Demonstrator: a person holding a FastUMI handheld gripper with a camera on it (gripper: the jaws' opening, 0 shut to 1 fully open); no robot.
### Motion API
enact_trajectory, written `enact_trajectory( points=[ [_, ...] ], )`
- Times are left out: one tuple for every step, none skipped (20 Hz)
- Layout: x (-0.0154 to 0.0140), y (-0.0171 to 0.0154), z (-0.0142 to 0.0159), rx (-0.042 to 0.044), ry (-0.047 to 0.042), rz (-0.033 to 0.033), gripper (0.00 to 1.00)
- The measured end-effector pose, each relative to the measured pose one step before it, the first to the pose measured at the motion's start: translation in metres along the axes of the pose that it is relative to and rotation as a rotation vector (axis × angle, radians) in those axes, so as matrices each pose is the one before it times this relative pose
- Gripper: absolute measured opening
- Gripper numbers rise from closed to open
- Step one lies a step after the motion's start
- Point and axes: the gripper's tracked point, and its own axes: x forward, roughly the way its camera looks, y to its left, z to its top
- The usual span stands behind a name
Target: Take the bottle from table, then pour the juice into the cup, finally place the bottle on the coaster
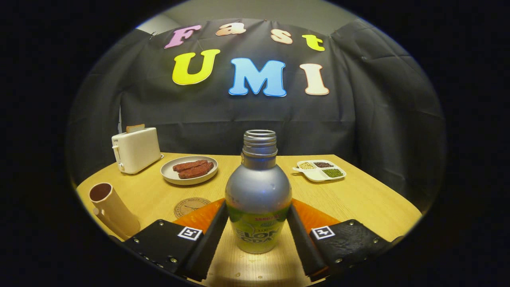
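An uncapped silver bottle (258, 187) with a green label stands upright between my fingers. My gripper (258, 218) is shut on it, with both fingers pressing its lower body from the left and right. The bottle's base is close over the wooden table (358, 199); I cannot tell whether it touches. A beige cup (113, 213) with a dark inside stands to the left of the left finger. The round brown coaster (190, 206) lies flat just beyond the left finger, between the cup and the bottle, its near edge hidden by the finger.
Farther back on the table are a white toaster (135, 149) with a slice of bread at the far left, a grey plate (167, 175) with sausages beyond the coaster, and a white divided dish (320, 175) of beans at the far right.
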Motion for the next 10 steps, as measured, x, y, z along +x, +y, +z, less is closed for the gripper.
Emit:
enact_trajectory(
  points=[
    [0.00235, 0.00102, -0.00172, -0.00224, 0.01069, 0.00749, 0.81],
    [0.00052, -0.00006, 0.00046, -0.00501, 0.01738, 0.00628, 0.8],
    [0.00042, -0.00088, 0.00046, -0.0088, 0.02027, 0.00356, 0.8],
    [-0.00221, -0.00195, 0.00424, -0.01805, 0.00957, -0.00204, 0.78],
    [-0.003, -0.00232, 0.00742, -0.02614, -0.00166, -0.00674, 0.79],
    [-0.0028, -0.00148, 0.00892, -0.03499, -0.00167, -0.00267, 0.78],
    [-0.00363, 0.00076, 0.0078, -0.03622, -0.00932, 0.00346, 0.78],
    [-0.00402, -0.00132, 0.0093, -0.04446, -0.0077, -0.00281, 0.78],
    [-0.00409, -0.0005, 0.00923, -0.04583, -0.00706, 0.00169, 0.78],
    [-0.00417, -0.00034, 0.00847, -0.04247, -0.00295, 0.00313, 0.78]
  ],
)
